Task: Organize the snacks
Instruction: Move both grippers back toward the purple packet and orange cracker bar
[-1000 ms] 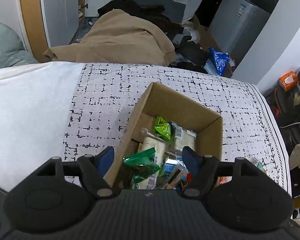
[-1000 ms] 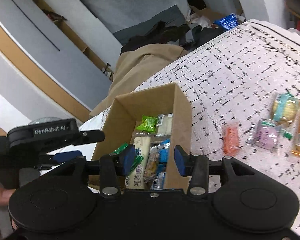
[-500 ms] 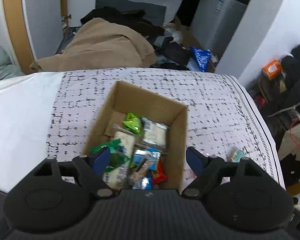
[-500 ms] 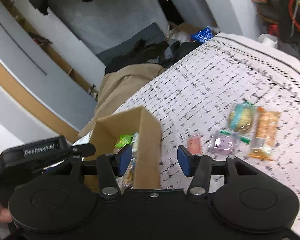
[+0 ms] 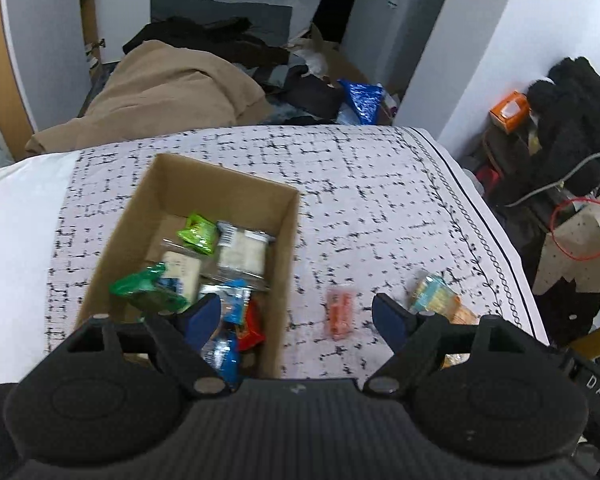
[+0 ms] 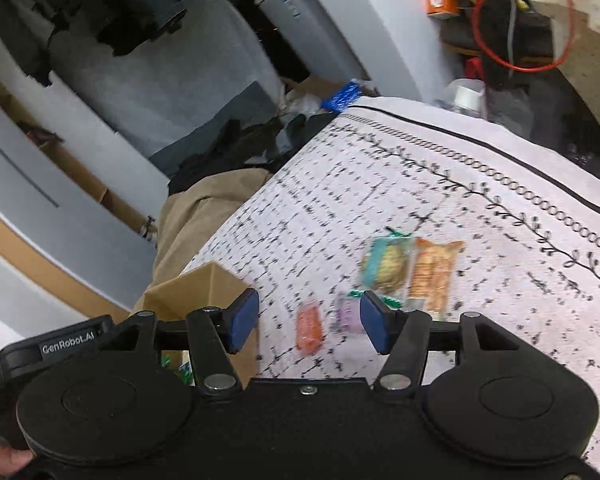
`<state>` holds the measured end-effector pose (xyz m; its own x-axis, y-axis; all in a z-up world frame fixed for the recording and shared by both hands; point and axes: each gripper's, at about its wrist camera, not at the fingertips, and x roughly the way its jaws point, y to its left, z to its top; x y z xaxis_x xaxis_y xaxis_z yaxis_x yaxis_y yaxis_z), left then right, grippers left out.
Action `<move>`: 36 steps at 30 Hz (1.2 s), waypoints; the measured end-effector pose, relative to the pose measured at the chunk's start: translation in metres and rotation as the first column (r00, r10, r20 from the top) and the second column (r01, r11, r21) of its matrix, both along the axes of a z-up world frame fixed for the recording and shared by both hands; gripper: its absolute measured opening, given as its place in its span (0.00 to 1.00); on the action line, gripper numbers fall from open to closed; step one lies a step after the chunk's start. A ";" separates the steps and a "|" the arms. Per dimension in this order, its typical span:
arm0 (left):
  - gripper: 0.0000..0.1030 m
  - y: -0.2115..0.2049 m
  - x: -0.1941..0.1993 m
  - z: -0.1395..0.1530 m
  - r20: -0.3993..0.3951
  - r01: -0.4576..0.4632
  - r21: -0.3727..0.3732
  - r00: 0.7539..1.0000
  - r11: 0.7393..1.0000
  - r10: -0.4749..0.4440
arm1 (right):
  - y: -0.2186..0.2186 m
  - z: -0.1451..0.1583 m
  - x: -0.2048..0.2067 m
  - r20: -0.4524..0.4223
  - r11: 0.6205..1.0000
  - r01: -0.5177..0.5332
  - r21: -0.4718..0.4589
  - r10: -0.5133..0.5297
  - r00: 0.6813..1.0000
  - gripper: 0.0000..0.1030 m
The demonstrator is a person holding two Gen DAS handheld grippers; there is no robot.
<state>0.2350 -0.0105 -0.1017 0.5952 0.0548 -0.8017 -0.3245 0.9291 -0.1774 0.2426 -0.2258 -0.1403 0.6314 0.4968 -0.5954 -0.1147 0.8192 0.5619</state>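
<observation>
A cardboard box [image 5: 204, 216] stands on a bed [image 5: 380, 208], toward its left side, with a heap of snack packets [image 5: 204, 264] lying inside it. To the right of the box, four packets lie loose on the bed: a small packet [image 6: 310, 330] nearest the box, another packet [image 6: 346, 314] just beside it on its right, and behind those a biscuit packet [image 6: 386, 266] with a wafer packet [image 6: 432, 274] touching its right edge. Beyond the far edge of the bed, a blanket [image 5: 172, 96] lies on the floor, with a pile of clothes [image 5: 212, 40] behind it. A fridge [image 5: 396, 24] stands further back to the right.
</observation>
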 end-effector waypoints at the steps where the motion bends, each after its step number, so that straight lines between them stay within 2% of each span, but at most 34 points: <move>1: 0.80 -0.003 0.001 -0.001 -0.001 0.007 0.002 1.000 1.000 -0.007 | -0.003 -0.001 0.001 -0.003 1.000 0.010 0.002 -0.010 1.000 0.55; 7: 0.80 -0.024 0.012 -0.008 -0.006 0.056 0.006 0.998 0.998 -0.056 | -0.017 -0.008 0.004 -0.008 0.998 0.059 -0.001 -0.059 0.998 0.55; 13: 0.79 -0.045 0.025 -0.022 -0.023 0.094 -0.003 0.995 0.996 -0.094 | -0.030 -0.022 0.009 -0.049 0.994 0.109 -0.011 -0.109 0.993 0.55; 18: 0.79 -0.058 0.037 -0.039 -0.051 0.119 -0.018 0.992 0.993 -0.119 | -0.037 -0.037 0.017 -0.093 0.988 0.152 -0.014 -0.152 0.984 0.55; 32: 0.77 -0.086 0.079 -0.090 -0.123 0.174 -0.039 0.976 0.984 -0.178 | -0.049 -0.078 0.042 -0.213 0.981 0.193 0.011 -0.187 0.959 0.56; 36: 0.77 -0.095 0.089 -0.105 -0.144 0.192 -0.035 0.970 0.981 -0.195 | -0.052 -0.084 0.049 -0.227 0.978 0.208 0.020 -0.198 0.954 0.63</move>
<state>0.3243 -0.1053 -0.2064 0.4691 -0.0670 -0.8806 -0.1629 0.9735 -0.1608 0.2912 -0.2778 -0.2240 0.5758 0.4001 -0.7130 0.1834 0.7866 0.5896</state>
